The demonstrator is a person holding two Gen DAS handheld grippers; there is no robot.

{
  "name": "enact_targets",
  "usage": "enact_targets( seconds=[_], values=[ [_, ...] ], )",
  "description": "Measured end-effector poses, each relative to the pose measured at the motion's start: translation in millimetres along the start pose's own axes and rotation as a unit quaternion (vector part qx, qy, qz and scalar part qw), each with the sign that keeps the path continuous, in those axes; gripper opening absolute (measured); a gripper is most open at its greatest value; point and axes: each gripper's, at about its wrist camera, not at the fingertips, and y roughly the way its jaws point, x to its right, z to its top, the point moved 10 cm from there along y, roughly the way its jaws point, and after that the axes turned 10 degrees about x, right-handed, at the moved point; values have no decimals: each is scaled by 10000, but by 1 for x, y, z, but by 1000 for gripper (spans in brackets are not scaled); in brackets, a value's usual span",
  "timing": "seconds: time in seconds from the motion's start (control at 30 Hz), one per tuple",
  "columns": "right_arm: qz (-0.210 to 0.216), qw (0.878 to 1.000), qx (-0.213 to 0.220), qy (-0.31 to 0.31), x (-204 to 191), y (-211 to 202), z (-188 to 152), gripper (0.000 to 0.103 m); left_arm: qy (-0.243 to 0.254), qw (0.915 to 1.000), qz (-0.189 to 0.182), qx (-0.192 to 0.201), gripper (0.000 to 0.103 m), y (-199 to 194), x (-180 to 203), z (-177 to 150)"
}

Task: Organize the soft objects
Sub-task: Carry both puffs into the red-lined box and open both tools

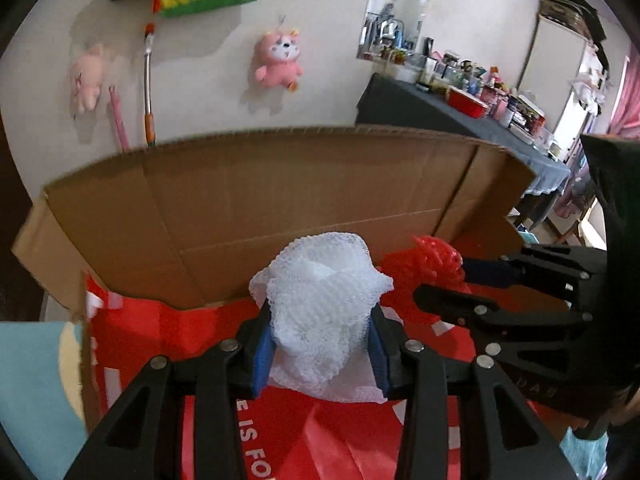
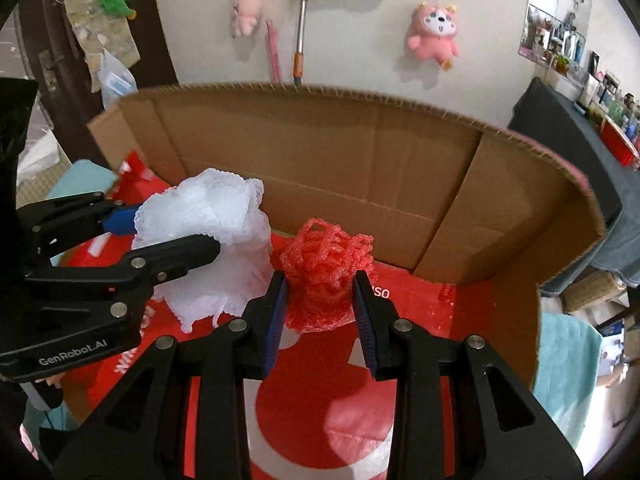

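You've got the white foam net [image 1: 326, 312] pinched between the blue pads of your left gripper [image 1: 322, 344], bunched into a puffy wad that bulges up past the fingertips, no clear long axis. Right beside it, your right gripper [image 2: 320, 308] is clamped on the red foam net [image 2: 326, 272], a tighter bundle standing roughly upright between the pads. Both nets hang over the red printed bag [image 2: 320, 412] lining the bottom of the cardboard box [image 2: 320, 152], the two wads close together, near the back wall of the box. On the side of your left gripper you can read "GenRobot.AI"; the bag shows white letters, partly "IS FO" in the left view, the rest cut off. Behind the box, a pale wall carries a pink plush toy [image 2: 434, 38] on a hook and a paler one [image 2: 246, 8]. Off to the right, a dark-covered table [image 1: 440, 110] is crowded with bottles and jars.
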Motion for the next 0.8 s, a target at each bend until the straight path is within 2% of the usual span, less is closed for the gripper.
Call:
enact_targets(
  seconds=[0.13, 0.27, 0.57, 0.8],
  values=[
    [-78, 9999, -135, -5, 1, 11, -7, 34, -20, 9999, 43, -103, 47, 7, 1, -9],
    [-62, 9999, -159, -32, -1, 9, -13, 35, 118, 9999, 104, -70, 49, 6, 4, -9],
    [-113, 9992, -367, 105, 8, 13, -21, 38, 55, 9998, 155, -98, 53, 5, -2, -9],
    [-163, 9987, -439, 182, 11, 12, -27, 41, 106, 9994, 295, -120, 65, 3, -2, -10]
  ],
)
